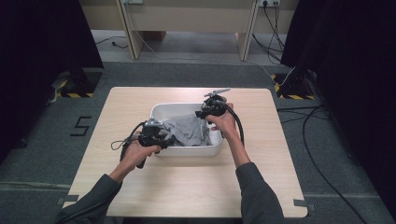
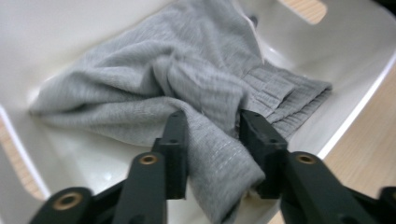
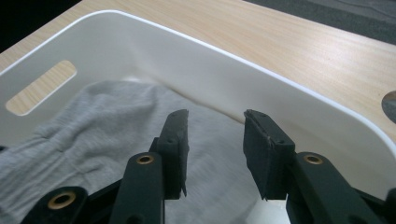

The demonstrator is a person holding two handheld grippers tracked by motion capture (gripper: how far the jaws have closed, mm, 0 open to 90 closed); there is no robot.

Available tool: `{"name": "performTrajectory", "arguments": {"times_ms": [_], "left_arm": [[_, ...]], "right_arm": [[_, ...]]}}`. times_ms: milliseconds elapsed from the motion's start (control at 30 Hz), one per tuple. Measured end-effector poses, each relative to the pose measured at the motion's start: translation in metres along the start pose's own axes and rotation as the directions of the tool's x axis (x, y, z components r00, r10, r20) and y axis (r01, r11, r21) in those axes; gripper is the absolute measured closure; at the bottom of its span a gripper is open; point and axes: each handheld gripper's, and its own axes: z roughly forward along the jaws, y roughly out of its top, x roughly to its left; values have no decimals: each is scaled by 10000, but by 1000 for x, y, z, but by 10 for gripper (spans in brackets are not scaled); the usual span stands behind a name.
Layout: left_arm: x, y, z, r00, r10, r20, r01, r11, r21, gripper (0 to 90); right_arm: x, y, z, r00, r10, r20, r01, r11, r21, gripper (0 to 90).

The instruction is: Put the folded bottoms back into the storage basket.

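Observation:
A grey knit garment (image 1: 187, 128) lies crumpled inside a white plastic bin (image 1: 187, 151) in the middle of the table. In the high view my left gripper (image 1: 166, 140) reaches over the bin's near left corner and my right gripper (image 1: 205, 114) hangs at the far right of the bin. In the left gripper view a fold of the garment (image 2: 187, 74) runs between the parted jaws of my left gripper (image 2: 212, 119); it rests slack against the bin (image 2: 327, 56). My right gripper (image 3: 215, 116) stands open just above the garment (image 3: 93, 121), nothing between its pads, close to the bin wall (image 3: 261, 79).
The bin stands on a light wooden table (image 1: 187, 186) with bare wood on every side of it. The bin has handle slots (image 3: 42, 86) in its end walls. Cables (image 1: 317, 140) trail over the grey floor to the right; black curtains flank both sides.

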Motion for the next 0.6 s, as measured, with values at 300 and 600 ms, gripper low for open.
{"name": "performTrajectory", "arguments": {"times_ms": [300,600], "left_arm": [[-1,6,-13,9991,6,-431,-32,9981,-612,528],[-9,8,-26,9993,204,-308,-233,9950,-968,517]], "right_arm": [[8,2,-11,9996,-274,-5,274,9994,-209,592],[14,-1,-18,9991,-337,-264,328,9989,-338,518]]}}
